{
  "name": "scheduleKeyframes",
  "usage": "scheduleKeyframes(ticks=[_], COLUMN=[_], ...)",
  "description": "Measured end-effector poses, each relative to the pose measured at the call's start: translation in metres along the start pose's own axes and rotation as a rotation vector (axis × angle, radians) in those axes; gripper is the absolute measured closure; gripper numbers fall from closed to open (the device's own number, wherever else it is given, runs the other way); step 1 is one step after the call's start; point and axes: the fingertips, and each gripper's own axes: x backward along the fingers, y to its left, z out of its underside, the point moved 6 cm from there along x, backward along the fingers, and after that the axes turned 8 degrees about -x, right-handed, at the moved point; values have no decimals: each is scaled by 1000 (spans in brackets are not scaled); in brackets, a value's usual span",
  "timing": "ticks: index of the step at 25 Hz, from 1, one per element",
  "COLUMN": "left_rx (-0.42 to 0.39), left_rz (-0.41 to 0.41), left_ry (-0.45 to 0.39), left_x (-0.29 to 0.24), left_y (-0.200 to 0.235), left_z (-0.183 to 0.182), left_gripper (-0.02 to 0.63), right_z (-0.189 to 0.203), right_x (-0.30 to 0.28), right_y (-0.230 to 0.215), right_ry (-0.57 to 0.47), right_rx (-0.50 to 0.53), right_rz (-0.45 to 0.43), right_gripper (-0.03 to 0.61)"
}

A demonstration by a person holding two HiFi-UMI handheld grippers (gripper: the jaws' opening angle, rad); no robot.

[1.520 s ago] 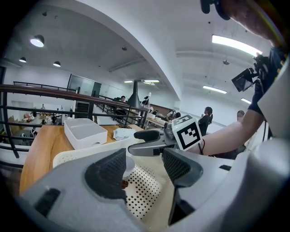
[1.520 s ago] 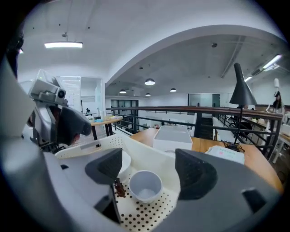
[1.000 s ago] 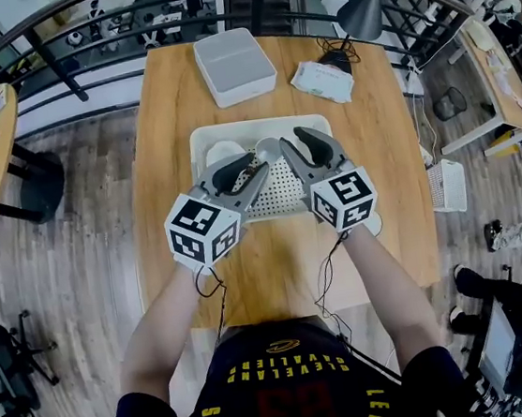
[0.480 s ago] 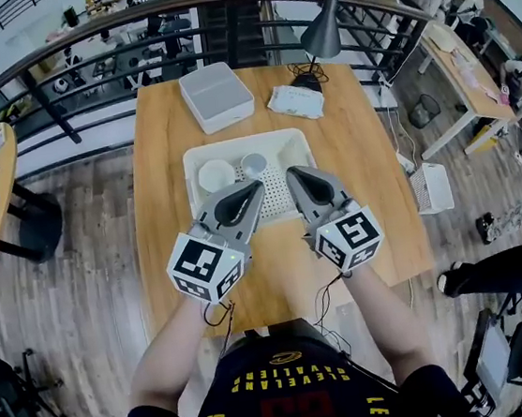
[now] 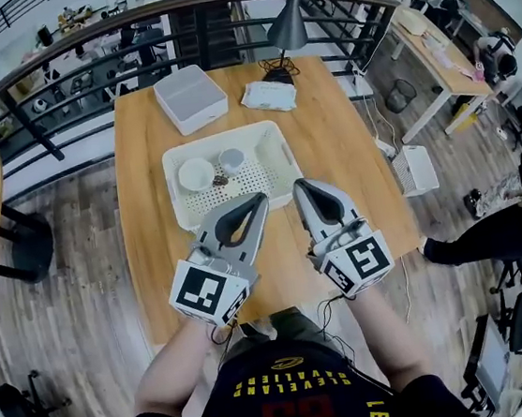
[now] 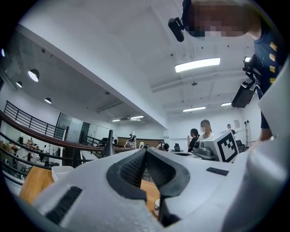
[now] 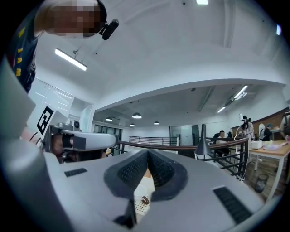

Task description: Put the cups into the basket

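Cups: a wide white cup (image 5: 195,174) and a small cup (image 5: 231,159) both stand upright inside the basket. They are side by side and close to each other.
Basket: the white basket (image 5: 256,180) has little holes in its floor. It rests on the wooden table (image 5: 339,155), near the middle.
Spot in the basket: the two cups are in the far left part.
Brown bit: a tiny brown bit (image 5: 221,180) lies on the basket floor, just in front of the cups. I cannot tell what it is.
Left gripper: the left gripper (image 5: 261,197) is squeezed closed. Its two jaws press together with nothing between them. Its tip is by the near edge of the basket, apart from the cups.
Right gripper: the right gripper (image 5: 298,185) is squeezed closed too and holds nothing. Its tip is by the near right corner of the basket.
Both grippers: they are side by side, near each other but not touching. Both point away from the person toward the basket.
Person: the person (image 5: 289,398) stands at the near edge of the table in a dark shirt with yellow letters, one gripper in each hand.
Far end of the table: a white box (image 5: 191,98) and a flat white packet (image 5: 268,96) lie past the basket, apart from it. A lamp (image 5: 288,25) with a dark shade hangs over the far edge.
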Motion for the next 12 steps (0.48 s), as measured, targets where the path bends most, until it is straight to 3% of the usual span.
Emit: scheduleKeyframes(ticks=[12], left_rx=[-34], left_rz=[31], left_ry=[-57], left_x=[-41], left_y=[-62], left_z=[-32], left_gripper=[603], right_z=[-28], right_x=[73], right_y=[-34], right_ry=[-108], right_rx=[12], right_rz=[74], right_gripper=[563])
